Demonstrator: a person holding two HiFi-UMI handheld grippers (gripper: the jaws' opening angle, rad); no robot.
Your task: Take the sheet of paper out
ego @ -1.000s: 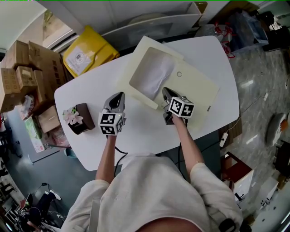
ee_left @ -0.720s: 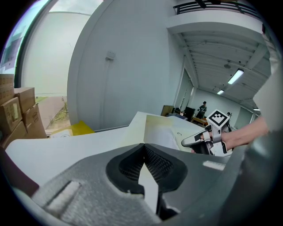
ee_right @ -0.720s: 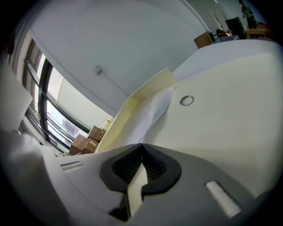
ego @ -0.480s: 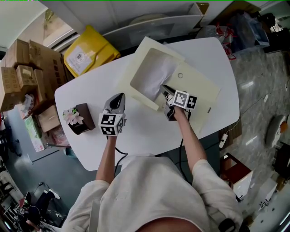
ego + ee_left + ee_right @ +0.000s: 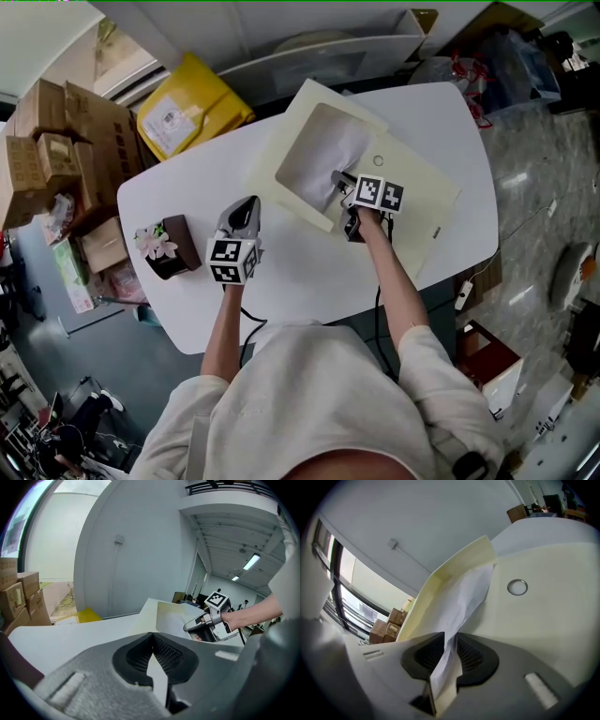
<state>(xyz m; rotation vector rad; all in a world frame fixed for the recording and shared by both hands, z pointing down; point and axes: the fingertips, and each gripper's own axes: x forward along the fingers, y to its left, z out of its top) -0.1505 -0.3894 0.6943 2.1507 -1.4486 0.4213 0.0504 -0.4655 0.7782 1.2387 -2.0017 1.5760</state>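
Since the earlier frames, the right gripper [image 5: 342, 180] has travelled from the near edge of the cream envelope [image 5: 417, 192] up to its open mouth. Its jaws have just been opening from shut, then narrowing slightly. The left gripper [image 5: 246, 208] has not moved.

Head view: the envelope lies on the white table [image 5: 187, 183] with its flap raised. The sheet of paper [image 5: 328, 150] sits inside the pocket, its near corner at the right gripper's tips. The left gripper rests on the table, well apart from the envelope.

Left gripper view: the jaws are clenched together with nothing between them, pointing toward the envelope.

Right gripper view: the jaws stand released, astride the sheet's protruding corner, and the pads do not yet press it. A cream edge (apparently the envelope's lower panel) lies in the same gap.

Hazards: closing here may pinch envelope and sheet together, so the whole envelope drags along. With the left gripper not pinning the envelope, nothing resists that drag. A grip on the corner alone may crease or tear the paper.
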